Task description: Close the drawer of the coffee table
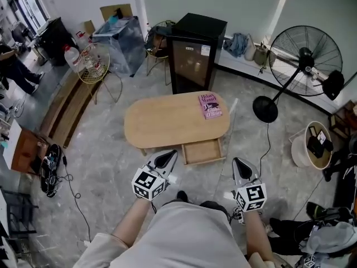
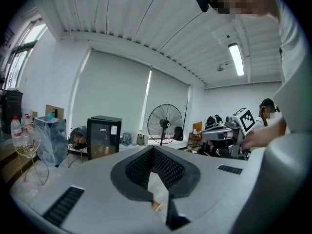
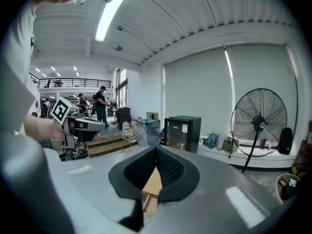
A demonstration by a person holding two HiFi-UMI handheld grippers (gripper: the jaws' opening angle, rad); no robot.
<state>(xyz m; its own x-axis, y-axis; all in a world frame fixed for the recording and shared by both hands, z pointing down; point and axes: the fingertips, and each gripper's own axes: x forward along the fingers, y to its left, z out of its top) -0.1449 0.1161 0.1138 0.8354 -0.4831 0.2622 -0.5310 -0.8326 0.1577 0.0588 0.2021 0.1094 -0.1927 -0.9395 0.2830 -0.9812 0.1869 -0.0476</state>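
While both hands hang low in front of the person, the oval wooden coffee table [image 1: 167, 121] takes centre stage in the head view, standing on the grey marbled floor [image 1: 100, 166]. Up at the right, a big standing fan [image 1: 304, 57] leans on its black pole, and a black cabinet with a glass door [image 1: 196, 52] stands just behind the table's far edge. Now the one to watch: the drawer [image 1: 202, 151] juts out open from the table's near side, under its right half, pointing toward the person. It sits between the two tools. The left gripper [image 1: 169, 156] is just to its left, nose near the table's near edge, and the right gripper [image 1: 240, 164] is off to its right, clear of the wood. From above, neither touches the drawer. Each gripper's own view tells the same story: the left gripper's [image 2: 153, 152] black pads are pressed together, and so are the right's [image 3: 156, 152]. Smallest of all, a pink book [image 1: 210, 106] lies flat on the table's right end, just beyond the drawer.
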